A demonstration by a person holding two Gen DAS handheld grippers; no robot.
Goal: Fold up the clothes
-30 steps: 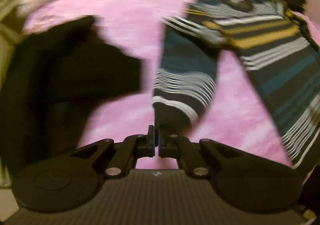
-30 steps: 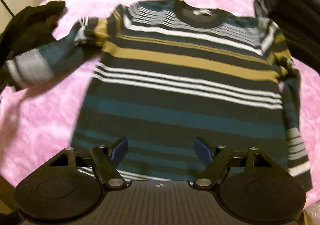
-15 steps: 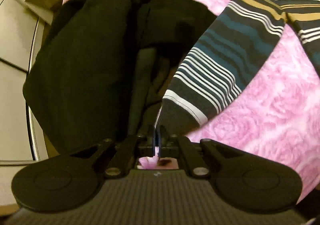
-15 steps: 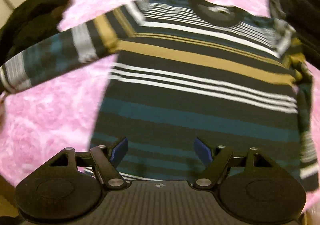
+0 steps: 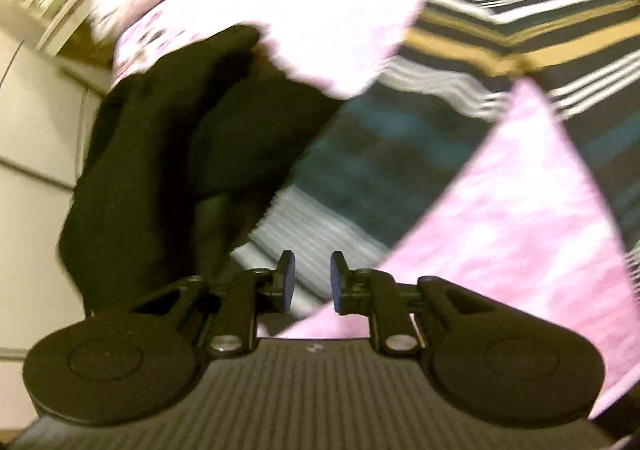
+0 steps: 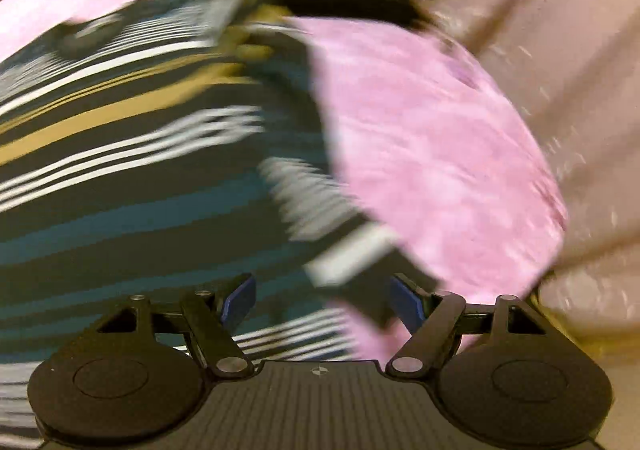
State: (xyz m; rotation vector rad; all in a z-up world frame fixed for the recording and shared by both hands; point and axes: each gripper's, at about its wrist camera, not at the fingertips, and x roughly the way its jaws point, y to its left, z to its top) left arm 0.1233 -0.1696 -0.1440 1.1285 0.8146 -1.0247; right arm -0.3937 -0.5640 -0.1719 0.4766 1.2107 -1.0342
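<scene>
Left wrist view: left gripper (image 5: 311, 282) jaws parted a little, having just been opening; the cuff of the striped knit sweater's sleeve (image 5: 384, 162) lies under the gap, pads not pressing it, so released. A black garment heap (image 5: 160, 170) sits beside the sleeve on the pink fuzzy blanket (image 5: 520, 230).

Right wrist view: blurred. Right gripper (image 6: 320, 304) jaws stand wide, gripping nothing; the other sleeve's white-banded cuff (image 6: 348, 254) lies ahead between the fingers. Sweater body spread flat on the blanket.

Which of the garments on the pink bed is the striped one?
The sweater with teal, mustard and white bands, spread flat on the pink blanket. The dark clothes heaped beside its sleeve are plain.
</scene>
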